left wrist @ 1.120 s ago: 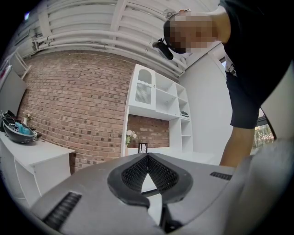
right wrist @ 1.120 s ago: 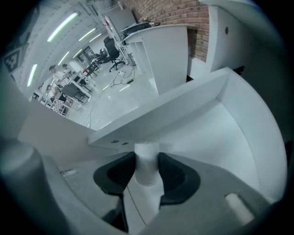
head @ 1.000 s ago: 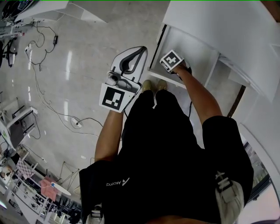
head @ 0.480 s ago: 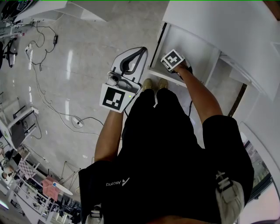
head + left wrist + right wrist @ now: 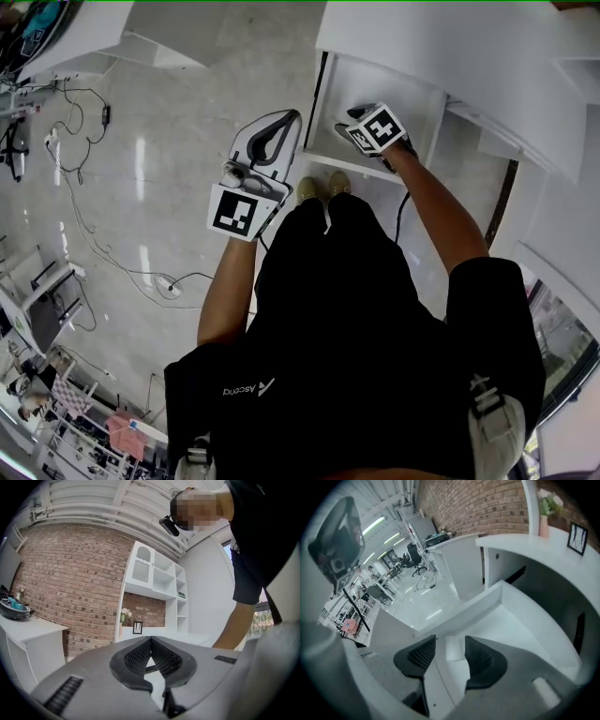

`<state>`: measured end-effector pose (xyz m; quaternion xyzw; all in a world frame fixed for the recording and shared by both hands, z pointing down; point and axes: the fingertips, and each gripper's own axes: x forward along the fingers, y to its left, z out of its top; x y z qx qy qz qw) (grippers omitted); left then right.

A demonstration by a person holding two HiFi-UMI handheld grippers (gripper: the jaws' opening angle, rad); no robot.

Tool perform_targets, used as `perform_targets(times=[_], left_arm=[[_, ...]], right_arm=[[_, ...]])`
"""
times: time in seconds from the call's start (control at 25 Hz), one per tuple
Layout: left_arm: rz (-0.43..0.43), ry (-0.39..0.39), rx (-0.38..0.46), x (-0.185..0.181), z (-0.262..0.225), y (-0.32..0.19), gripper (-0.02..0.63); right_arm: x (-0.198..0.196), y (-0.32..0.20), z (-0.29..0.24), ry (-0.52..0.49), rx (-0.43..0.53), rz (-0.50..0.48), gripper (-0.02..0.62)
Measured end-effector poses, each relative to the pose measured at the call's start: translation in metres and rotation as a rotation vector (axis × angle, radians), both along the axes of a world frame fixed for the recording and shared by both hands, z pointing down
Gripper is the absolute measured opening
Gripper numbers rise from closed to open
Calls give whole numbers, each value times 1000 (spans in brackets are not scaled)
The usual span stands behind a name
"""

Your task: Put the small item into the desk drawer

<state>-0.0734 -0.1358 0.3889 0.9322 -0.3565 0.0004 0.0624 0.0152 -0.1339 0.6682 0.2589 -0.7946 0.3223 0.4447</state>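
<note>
Two grippers were held out in front of the person, well apart from each other. Of these, the right gripper [image 5: 450, 641] hung over the open desk drawer [image 5: 468, 603] and pointed down into it. Its fingers were opening and already stood wide. The small white item [image 5: 452, 649], a flat pale rectangle, sat between the two dark ribbed pads and inside the drawer's white walls. A sliver of gap showed on one side of it, and the pads were not pressing on it. I could not tell whether it rested on the drawer floor.

Off to the left of the drawer, the left gripper [image 5: 150, 641] was held above the glossy floor [image 5: 169, 141]. Its fingers were closed tip to tip with nothing between them. It pointed out toward a brick wall [image 5: 70, 573] and a tall white shelf unit [image 5: 154, 583].

The person stood in black clothes, with both shoes [image 5: 319, 186] just beside the drawer's front edge. Above the drawer ran the white tabletop [image 5: 450, 47]. On it stood a pink vase [image 5: 544, 524] holding pale flowers and a small picture frame [image 5: 578, 538], near each other against the brick. Loose cables [image 5: 89, 202] trailed across the floor well to the left.
</note>
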Motion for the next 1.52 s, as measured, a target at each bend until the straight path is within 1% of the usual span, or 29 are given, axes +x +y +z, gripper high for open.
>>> perform_targets(times=[0.12,0.24,0.52,0.76,0.92,1.12,1.24,1.36,1.52], left_arm=[[26,12,-3,6,-3,11,-2],[56,31,11,18,-15,19,-2],[118,43,27,44,-31,31,-2],[152,56,27,66,-55,38,-2],[182,78,50,82,-80,44,-2],[231,91,90,99,-109,61,-2],[254,99,122,104,-124,70,-2],[263,106,146,108,-136,76,-2],[268,94,156,110,-141,83,-2]], right_arm=[[0,5,-38,-53,82,26,193],[7,12,-81,-93,176,69,189],[21,24,-183,-192,387,161,178],[36,35,-268,-349,604,233,156],[44,47,-316,-456,735,274,134],[47,70,-367,-565,876,284,94],[49,80,-390,-625,942,302,70],[51,88,-404,-648,996,299,39],[56,96,-412,-645,1048,289,3]])
